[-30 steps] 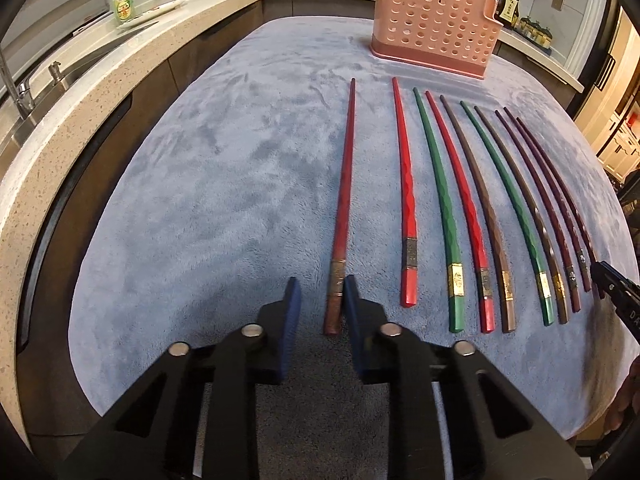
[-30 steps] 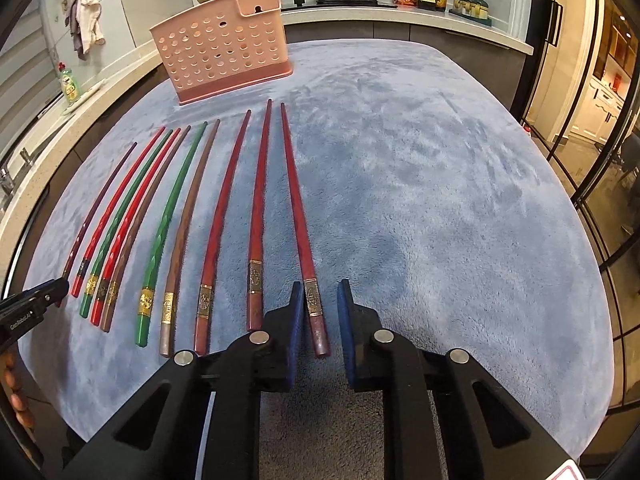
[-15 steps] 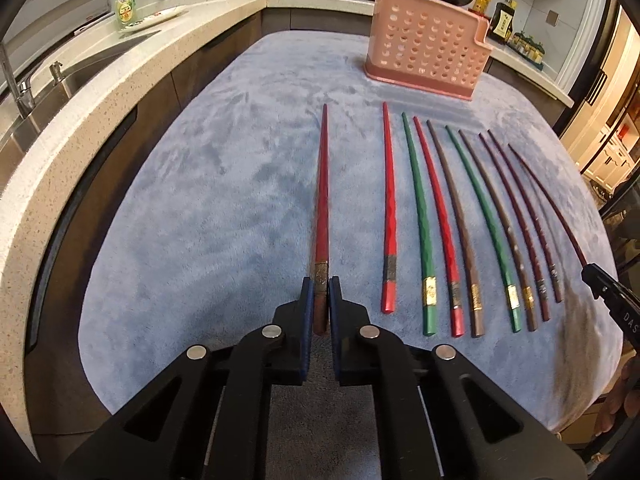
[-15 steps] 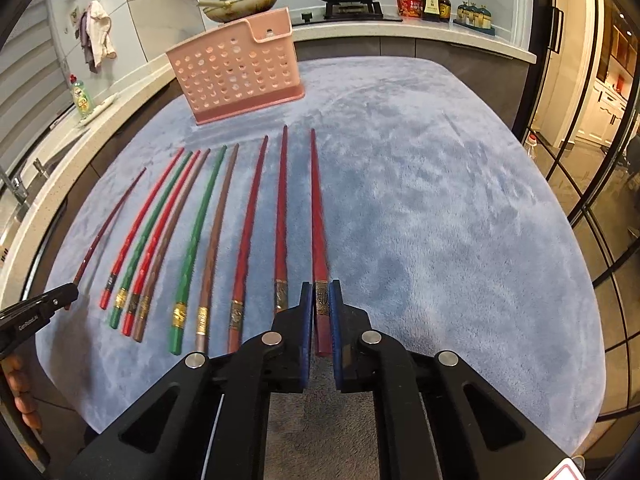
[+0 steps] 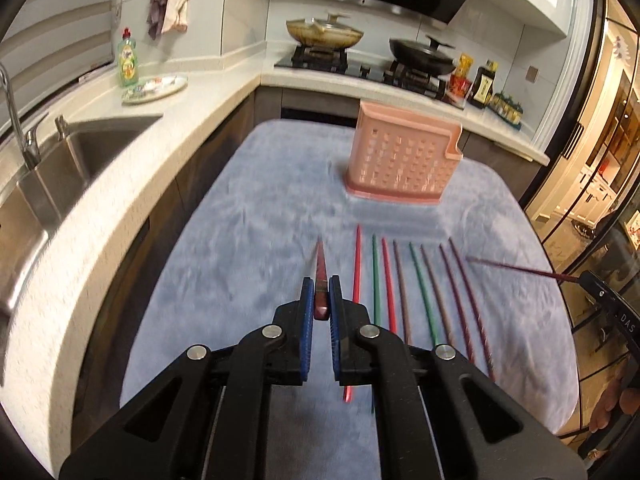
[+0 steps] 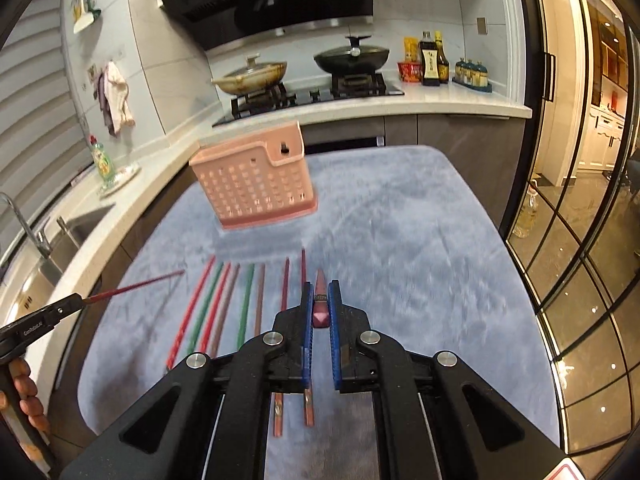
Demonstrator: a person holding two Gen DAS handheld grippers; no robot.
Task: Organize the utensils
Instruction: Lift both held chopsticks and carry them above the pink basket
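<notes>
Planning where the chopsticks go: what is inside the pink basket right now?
Nothing pokes above the rim of the pink basket, and its holes show only pale blur. The bottom is hidden behind the front wall, so I cannot confirm it is empty.

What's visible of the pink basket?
The basket is pink, plastic-looking, with rows of square holes in its front wall, a solid foot rim and a taller back panel with a hanging slot. It stands upright on the grey cloth beyond the chopstick tips, touching neither gripper. Its inside is hidden.
</notes>
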